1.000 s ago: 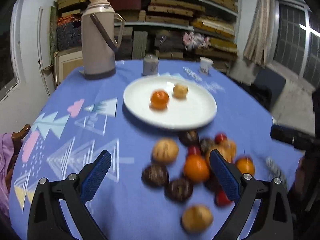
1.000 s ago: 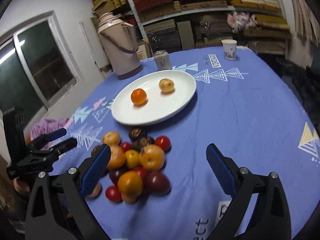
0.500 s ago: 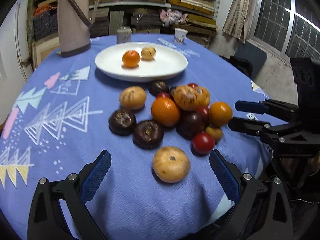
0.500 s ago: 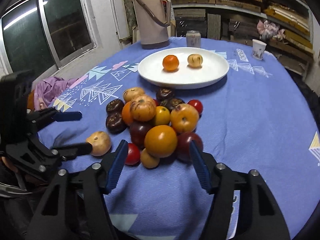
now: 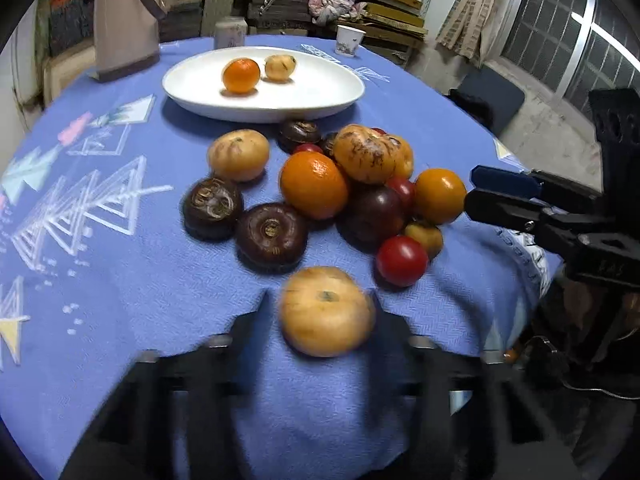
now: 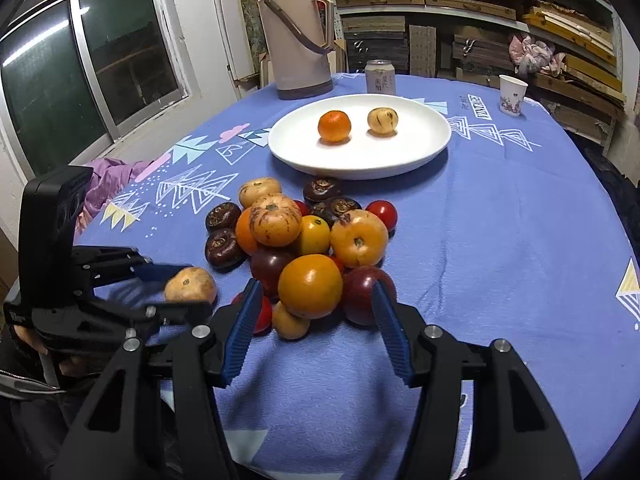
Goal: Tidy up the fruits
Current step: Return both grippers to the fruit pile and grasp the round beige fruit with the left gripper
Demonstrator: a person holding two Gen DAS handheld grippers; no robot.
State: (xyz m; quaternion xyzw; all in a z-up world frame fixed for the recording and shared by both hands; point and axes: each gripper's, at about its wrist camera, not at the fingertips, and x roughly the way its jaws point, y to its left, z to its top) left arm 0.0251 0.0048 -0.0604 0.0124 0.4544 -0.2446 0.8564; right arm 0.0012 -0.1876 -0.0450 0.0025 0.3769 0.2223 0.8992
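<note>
While the left gripper [image 6: 182, 294] is clamped on a tan fruit [image 5: 326, 311] (blurred), the right gripper [image 6: 316, 326] is held spread around an orange fruit [image 6: 310, 286] near the desk [image 6: 500, 240] edge.

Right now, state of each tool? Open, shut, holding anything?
Left tool: closing around the tan fruit, fingers blurred; a firm grip cannot be told.
Right tool: open, empty, fingers either side of the orange fruit at the pile's near edge.

A blue patterned tablecloth [image 6: 500, 216] carries a white plate [image 6: 420, 148], fruit pile [image 6: 304, 248], thermos [image 6: 296, 32], can [image 6: 380, 77], cup [image 6: 512, 94]
</note>
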